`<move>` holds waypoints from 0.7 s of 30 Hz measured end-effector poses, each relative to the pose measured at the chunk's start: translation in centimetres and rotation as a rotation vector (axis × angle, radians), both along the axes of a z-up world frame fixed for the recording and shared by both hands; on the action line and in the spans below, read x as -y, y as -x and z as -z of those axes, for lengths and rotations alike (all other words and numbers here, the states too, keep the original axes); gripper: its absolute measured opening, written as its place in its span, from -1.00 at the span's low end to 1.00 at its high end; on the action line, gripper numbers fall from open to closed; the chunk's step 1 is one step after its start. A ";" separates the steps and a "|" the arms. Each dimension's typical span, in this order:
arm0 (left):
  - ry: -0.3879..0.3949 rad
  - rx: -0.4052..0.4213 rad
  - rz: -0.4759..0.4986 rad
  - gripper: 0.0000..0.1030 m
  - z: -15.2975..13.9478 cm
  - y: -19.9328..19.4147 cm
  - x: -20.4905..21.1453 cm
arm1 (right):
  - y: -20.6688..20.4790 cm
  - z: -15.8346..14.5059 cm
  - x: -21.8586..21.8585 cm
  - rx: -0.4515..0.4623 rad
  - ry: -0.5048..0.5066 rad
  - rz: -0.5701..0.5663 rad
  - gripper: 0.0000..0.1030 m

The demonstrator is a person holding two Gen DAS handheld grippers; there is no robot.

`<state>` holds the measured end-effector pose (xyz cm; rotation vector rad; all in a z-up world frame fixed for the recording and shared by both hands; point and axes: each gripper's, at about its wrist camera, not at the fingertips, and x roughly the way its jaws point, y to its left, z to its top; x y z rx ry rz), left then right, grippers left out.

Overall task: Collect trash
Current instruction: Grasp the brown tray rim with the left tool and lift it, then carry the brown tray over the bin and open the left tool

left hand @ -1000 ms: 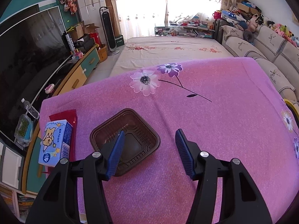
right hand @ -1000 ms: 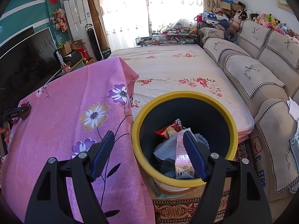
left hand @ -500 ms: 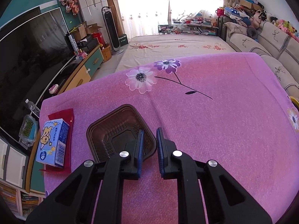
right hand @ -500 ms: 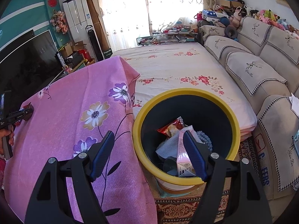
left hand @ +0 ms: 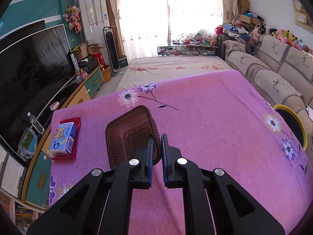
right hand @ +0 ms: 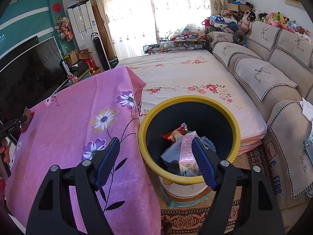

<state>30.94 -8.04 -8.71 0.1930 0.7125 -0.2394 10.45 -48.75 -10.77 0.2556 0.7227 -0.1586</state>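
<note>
My left gripper is shut on the near rim of a brown plastic tray and holds it tilted up off the pink flowered tablecloth. A blue carton lies on a red wrapper at the table's left edge. My right gripper is open and empty, above the near edge of the yellow-rimmed bin. The bin holds a pink carton, a red snack wrapper and paper. The bin's rim also shows in the left wrist view.
A sofa stands to the right of the bin. A flowered mattress lies beyond the table. A TV and its cabinet stand to the left. A water bottle lies by the cabinet.
My left gripper closed on the brown tray's rim and lifted it, so the tray now tilts up. My right gripper stayed open over the bin.
</note>
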 end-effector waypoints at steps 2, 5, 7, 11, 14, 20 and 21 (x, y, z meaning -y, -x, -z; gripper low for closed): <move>0.015 0.010 0.028 -0.83 -1.0 1.8 1.0 | 0.7 -0.3 0.0 0.013 0.001 0.000 0.39; 0.016 0.028 0.080 -0.83 -2.5 4.6 3.4 | 1.9 -0.9 0.1 0.036 0.008 0.004 0.39; 0.017 0.038 0.118 -0.83 -3.5 6.2 5.1 | 2.8 -1.3 0.2 0.053 0.012 0.009 0.39; 0.038 0.044 0.187 -0.83 -5.2 9.1 8.9 | 4.6 -2.2 1.0 0.085 0.010 0.021 0.39; 0.041 0.061 0.253 -0.83 -6.4 11.3 12.5 | 6.2 -2.8 1.9 0.109 0.013 0.040 0.39; 0.065 0.044 0.427 -0.83 -7.6 14.4 20.9 | 9.5 -3.5 4.4 0.151 0.023 0.107 0.39; 0.069 0.039 0.460 -0.83 -7.7 14.8 22.4 | 10.1 -3.6 4.8 0.156 0.024 0.119 0.39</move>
